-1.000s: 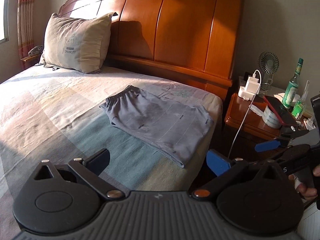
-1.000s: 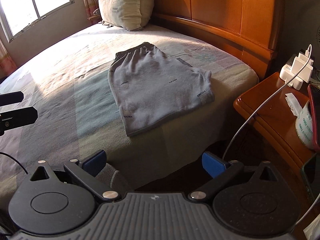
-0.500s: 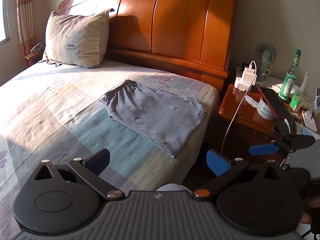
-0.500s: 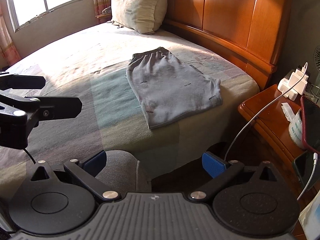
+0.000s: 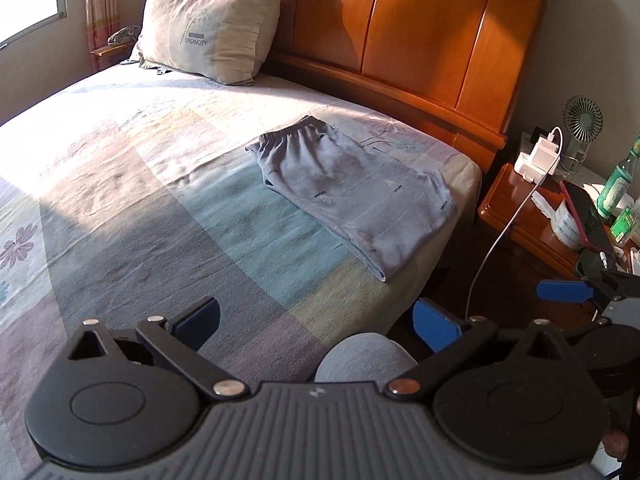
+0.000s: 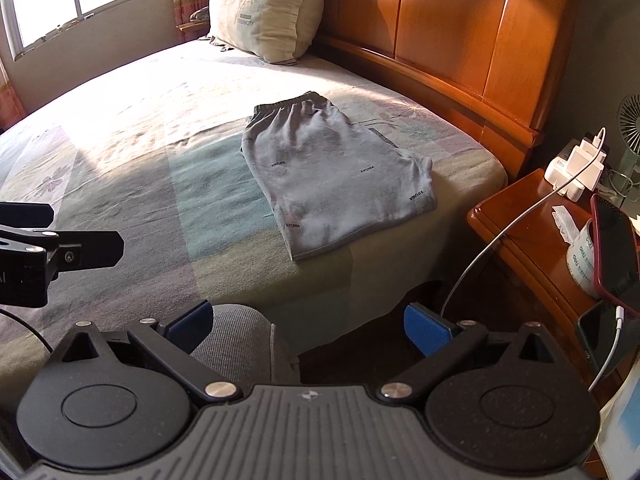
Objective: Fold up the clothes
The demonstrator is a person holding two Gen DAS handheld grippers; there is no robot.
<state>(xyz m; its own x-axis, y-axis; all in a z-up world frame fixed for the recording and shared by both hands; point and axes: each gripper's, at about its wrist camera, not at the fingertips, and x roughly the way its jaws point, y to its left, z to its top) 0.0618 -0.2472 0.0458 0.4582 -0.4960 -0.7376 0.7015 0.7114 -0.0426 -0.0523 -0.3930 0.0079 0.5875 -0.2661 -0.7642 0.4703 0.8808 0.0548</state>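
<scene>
The folded grey shorts (image 5: 352, 196) are laid near the bed (image 5: 120, 200) edge beside the nightstand (image 6: 532, 236) — both the left gripper (image 5: 316, 318) and the right gripper (image 6: 308, 320) are held back with fingers apart, empty, a knee (image 6: 240, 340) interposed.

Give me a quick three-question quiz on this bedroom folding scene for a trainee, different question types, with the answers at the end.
1. True or false: the left gripper is shut on the grey shorts.
2. Multiple choice: the shorts lie A) on the nightstand; B) folded on the bed, near the edge beside the nightstand; C) on top of the pillow.
3. Fill in: the right gripper has its jaws ____.

Key
1. False: it is open and back from the shorts, touching nothing.
2. B
3. open
</scene>
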